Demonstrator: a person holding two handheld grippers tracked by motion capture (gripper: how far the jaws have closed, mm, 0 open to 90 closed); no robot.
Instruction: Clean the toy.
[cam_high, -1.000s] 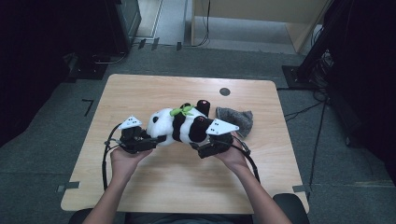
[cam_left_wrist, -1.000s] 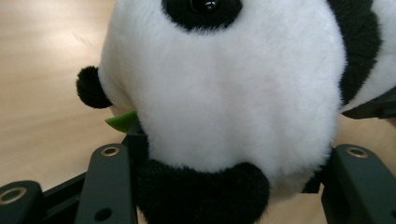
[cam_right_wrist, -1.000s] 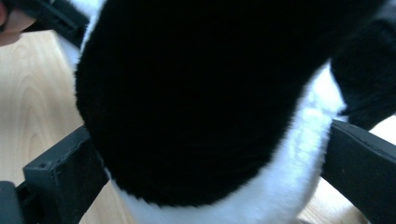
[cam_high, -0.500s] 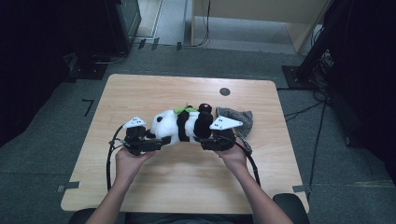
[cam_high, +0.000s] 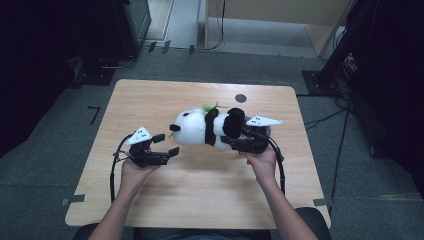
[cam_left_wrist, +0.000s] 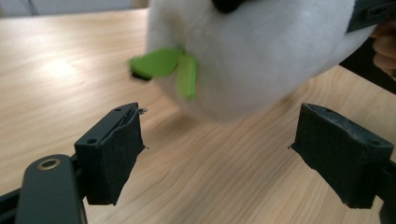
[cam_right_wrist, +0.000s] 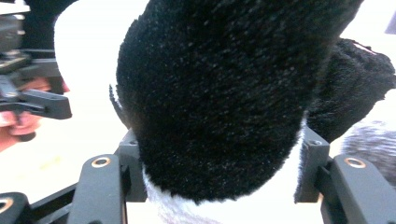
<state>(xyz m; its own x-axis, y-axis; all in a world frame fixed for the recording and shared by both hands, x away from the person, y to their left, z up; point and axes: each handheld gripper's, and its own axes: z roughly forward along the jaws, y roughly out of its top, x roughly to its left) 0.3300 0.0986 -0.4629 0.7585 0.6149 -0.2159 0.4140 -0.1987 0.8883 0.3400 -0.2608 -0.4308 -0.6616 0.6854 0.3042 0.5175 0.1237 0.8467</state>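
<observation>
Sideways, plush panda (cam_high: 207, 127) lengthwise across table (cam_high: 200, 200), head leftward

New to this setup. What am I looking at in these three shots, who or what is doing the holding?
No robot arm here: a person sits at a wooden table with a handheld two-jaw gripper in each hand. The high view looks down from above the person's side. The other two pictures come from cameras riding on the grippers, looking along their black jaws.

On the table lies a plush panda, with something grey and furry past it, too blurred to name, and a small dark round mark on the tabletop.

The right gripper has just closed on the panda's black limb, which sits pressed between its jaws. The left gripper has just opened; its jaws are apart with bare table between them, the panda's white head just beyond.
</observation>
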